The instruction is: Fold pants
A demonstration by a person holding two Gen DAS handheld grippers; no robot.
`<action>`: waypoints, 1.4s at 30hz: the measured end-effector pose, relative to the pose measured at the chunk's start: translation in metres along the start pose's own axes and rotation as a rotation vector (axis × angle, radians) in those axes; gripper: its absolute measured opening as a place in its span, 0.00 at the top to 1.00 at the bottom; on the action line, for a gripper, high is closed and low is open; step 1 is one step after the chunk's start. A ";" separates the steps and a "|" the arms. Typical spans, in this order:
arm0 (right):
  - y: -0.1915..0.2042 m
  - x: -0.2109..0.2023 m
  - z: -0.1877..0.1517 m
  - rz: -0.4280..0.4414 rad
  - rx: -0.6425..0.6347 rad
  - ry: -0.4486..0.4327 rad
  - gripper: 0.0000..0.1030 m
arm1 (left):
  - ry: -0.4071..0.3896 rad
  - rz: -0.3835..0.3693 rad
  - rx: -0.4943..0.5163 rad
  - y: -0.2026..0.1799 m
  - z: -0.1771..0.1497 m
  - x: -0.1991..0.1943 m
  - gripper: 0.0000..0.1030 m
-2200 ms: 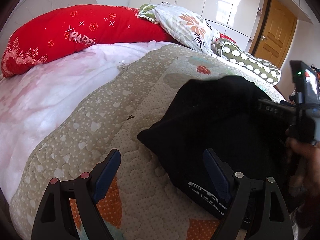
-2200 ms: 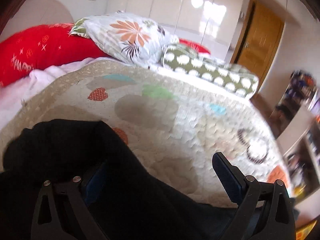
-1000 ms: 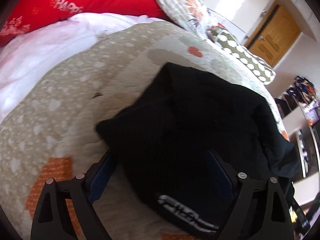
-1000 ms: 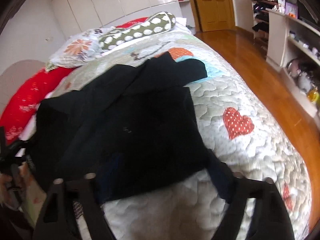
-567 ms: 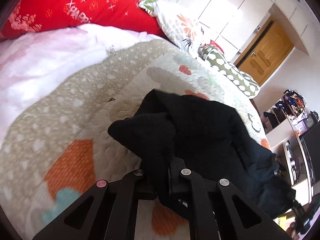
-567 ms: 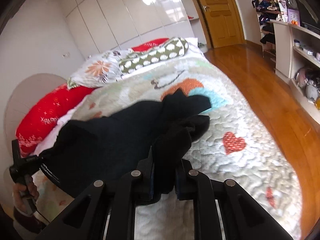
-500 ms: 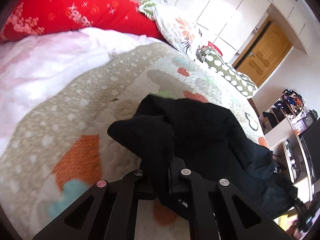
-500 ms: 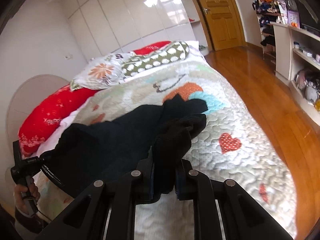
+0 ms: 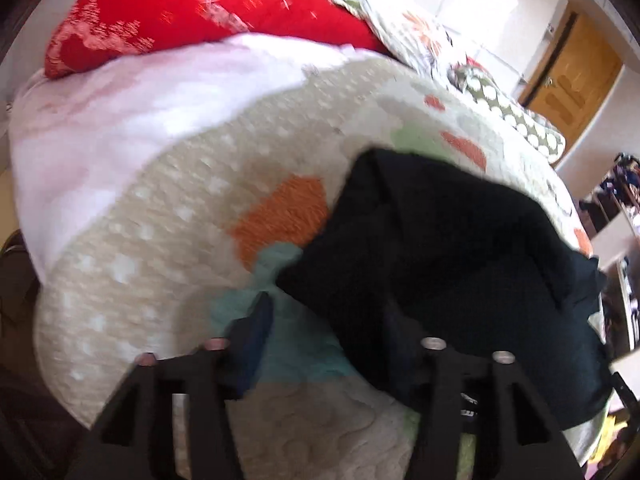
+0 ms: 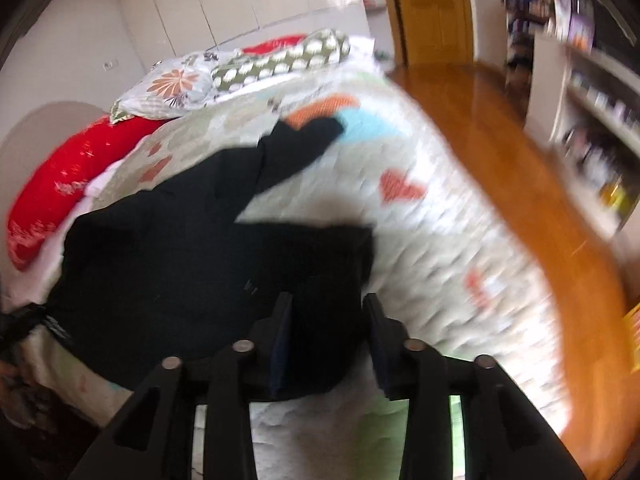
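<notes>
Both grippers have just let go: left gripper (image 9: 332, 332) and right gripper (image 10: 328, 332) jaws opened again, dropping the black pants (image 9: 440, 248) bunched on the quilt (image 9: 160, 240). Fold's half-done; next probably regrab an edge and flatten.

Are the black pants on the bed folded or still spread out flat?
Folded over: the pants lie doubled in layers on the quilt, one end sticking out.

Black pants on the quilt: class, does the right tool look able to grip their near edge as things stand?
Probably yes. The right tool has just been opening, and the black pants lie between its pads with nothing over them.
</notes>
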State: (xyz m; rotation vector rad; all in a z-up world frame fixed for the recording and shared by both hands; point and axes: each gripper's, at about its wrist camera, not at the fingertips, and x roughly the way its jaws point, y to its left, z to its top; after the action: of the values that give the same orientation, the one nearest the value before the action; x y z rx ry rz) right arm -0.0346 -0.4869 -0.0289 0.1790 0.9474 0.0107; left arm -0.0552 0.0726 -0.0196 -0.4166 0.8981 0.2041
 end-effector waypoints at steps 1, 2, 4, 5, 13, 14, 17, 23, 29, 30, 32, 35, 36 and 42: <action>0.002 -0.006 0.003 -0.029 -0.014 -0.021 0.63 | 0.000 -0.012 -0.015 0.000 -0.001 -0.005 0.46; 0.001 -0.013 0.004 -0.029 -0.014 -0.039 0.61 | -0.008 -0.001 -0.022 -0.001 -0.001 -0.011 0.48; 0.003 -0.021 0.009 0.052 0.004 -0.064 0.61 | -0.062 0.044 0.005 -0.008 -0.002 -0.027 0.48; 0.006 -0.023 0.010 0.102 0.004 -0.064 0.61 | -0.081 0.048 0.022 -0.012 -0.002 -0.035 0.48; 0.060 0.041 -0.007 0.253 -0.059 0.115 0.58 | -0.059 -0.073 0.050 -0.040 -0.012 -0.047 0.32; 0.065 0.045 -0.006 0.238 -0.065 0.122 0.57 | -0.046 -0.077 0.059 -0.044 -0.013 -0.042 0.29; 0.068 0.040 0.004 0.284 -0.073 0.089 0.55 | -0.017 -0.068 0.070 -0.053 -0.001 -0.021 0.27; 0.063 0.059 0.039 0.288 0.007 0.035 0.45 | 0.020 -0.088 0.046 -0.065 0.038 0.032 0.22; 0.052 0.102 0.060 0.289 0.084 0.071 0.45 | 0.044 -0.062 0.082 -0.084 0.060 0.079 0.18; 0.050 0.111 0.063 0.302 0.102 0.080 0.47 | 0.045 -0.066 0.086 -0.087 0.063 0.085 0.19; 0.050 0.124 0.069 0.342 0.117 0.066 0.65 | 0.058 -0.087 0.075 -0.088 0.070 0.093 0.25; 0.052 0.131 0.079 0.372 0.146 0.054 0.88 | 0.053 -0.141 0.044 -0.086 0.082 0.094 0.53; 0.052 0.125 0.083 0.377 0.139 0.037 0.89 | 0.053 -0.154 0.043 -0.086 0.086 0.093 0.59; 0.058 0.028 0.101 0.467 0.055 -0.140 0.89 | 0.065 -0.270 0.032 -0.073 0.098 0.060 0.76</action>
State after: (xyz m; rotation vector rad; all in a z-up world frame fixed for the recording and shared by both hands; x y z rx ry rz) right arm 0.0668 -0.4423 0.0152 0.4431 0.7498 0.3980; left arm 0.0763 0.0497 0.0067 -0.5119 0.8980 -0.0721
